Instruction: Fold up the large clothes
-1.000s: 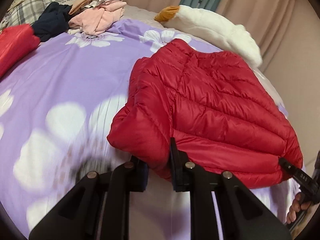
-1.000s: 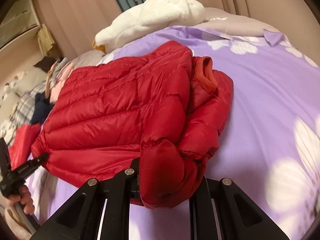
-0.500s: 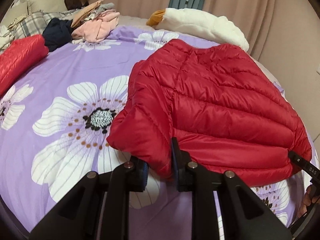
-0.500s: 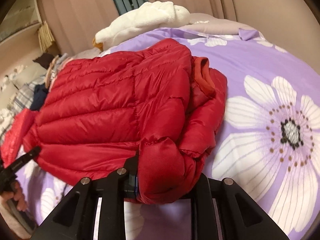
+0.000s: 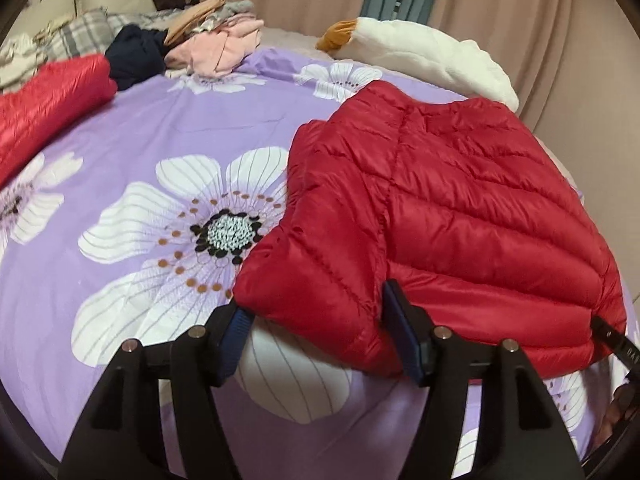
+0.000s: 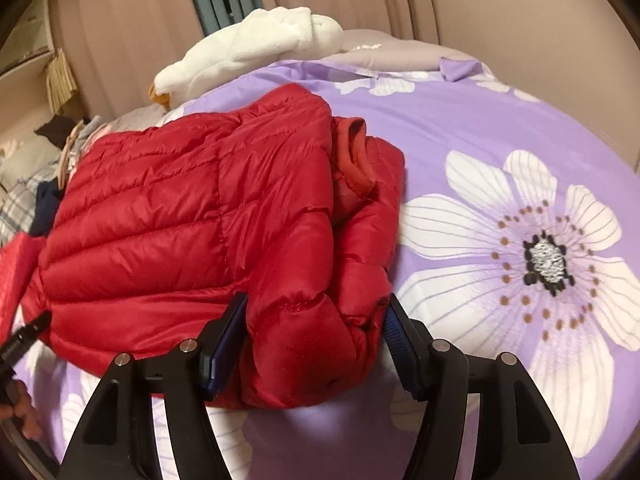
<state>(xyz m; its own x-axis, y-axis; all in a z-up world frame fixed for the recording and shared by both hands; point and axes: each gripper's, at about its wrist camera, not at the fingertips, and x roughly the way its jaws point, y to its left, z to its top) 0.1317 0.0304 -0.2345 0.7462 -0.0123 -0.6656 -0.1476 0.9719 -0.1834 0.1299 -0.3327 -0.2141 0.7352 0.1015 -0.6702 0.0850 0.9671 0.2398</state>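
A red quilted down jacket (image 5: pixel 440 200) lies folded on the purple flowered bedspread (image 5: pixel 140 140). My left gripper (image 5: pixel 316 320) is at its near left corner. The jaws are opening, with the puffy corner lying loose between the blue pads. In the right wrist view the same jacket (image 6: pixel 160 220) shows its collar and a folded sleeve. My right gripper (image 6: pixel 316 320) straddles the near sleeve cuff. Its jaws are opening too, and the pads stand off the cloth. Each view catches the other gripper's black tip at the jacket's far near corner.
A second red padded garment (image 5: pixel 40 96) lies at the left. A pile of pink, navy and plaid clothes (image 5: pixel 208 44) sits at the back. A white plush goose (image 5: pixel 420 52) lies behind the jacket, against the beige curtain. A hand (image 6: pixel 20 412) shows at the lower left.
Both grippers were shut on the jacket's near edge; now both stand open and the cloth rests on the bed. The jacket has come down flat onto the bedspread.
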